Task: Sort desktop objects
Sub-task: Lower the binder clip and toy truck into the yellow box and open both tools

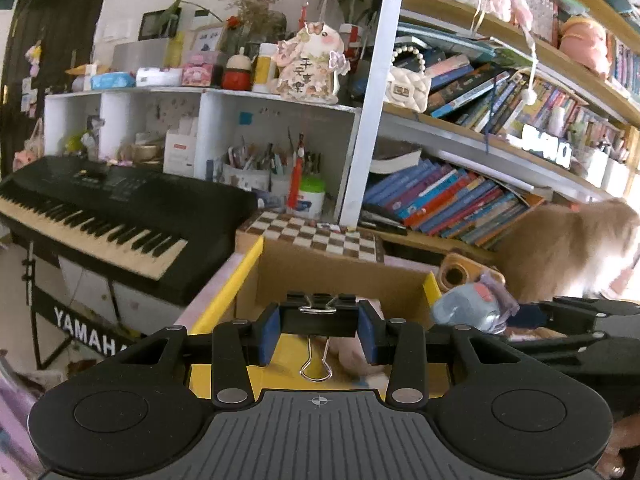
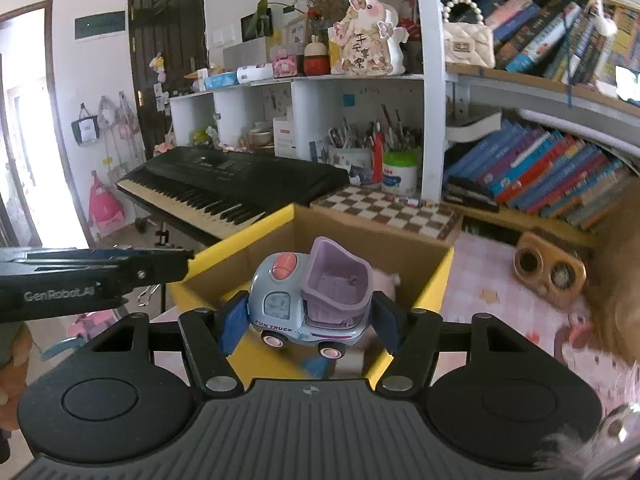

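My left gripper [image 1: 318, 326] is shut on a black binder clip [image 1: 318, 316] with silver wire handles, held above the open cardboard box [image 1: 320, 272] with yellow flaps. My right gripper [image 2: 310, 322] is shut on a grey and purple toy truck [image 2: 310, 296] marked FUN TRUCK, held over the same box [image 2: 360, 240]. A pink soft toy [image 2: 384, 280] lies inside the box. In the left wrist view the toy truck [image 1: 470, 306] and the right gripper's arm show at the right. The left gripper's arm [image 2: 92, 276] reaches in from the left in the right wrist view.
A black Yamaha keyboard [image 1: 100, 208] stands to the left. A checkered board [image 1: 320, 234] lies behind the box. Shelves with books [image 1: 460, 200] and pen pots [image 1: 256, 172] stand behind. A wooden toy [image 2: 550, 274] lies on the pink mat at right.
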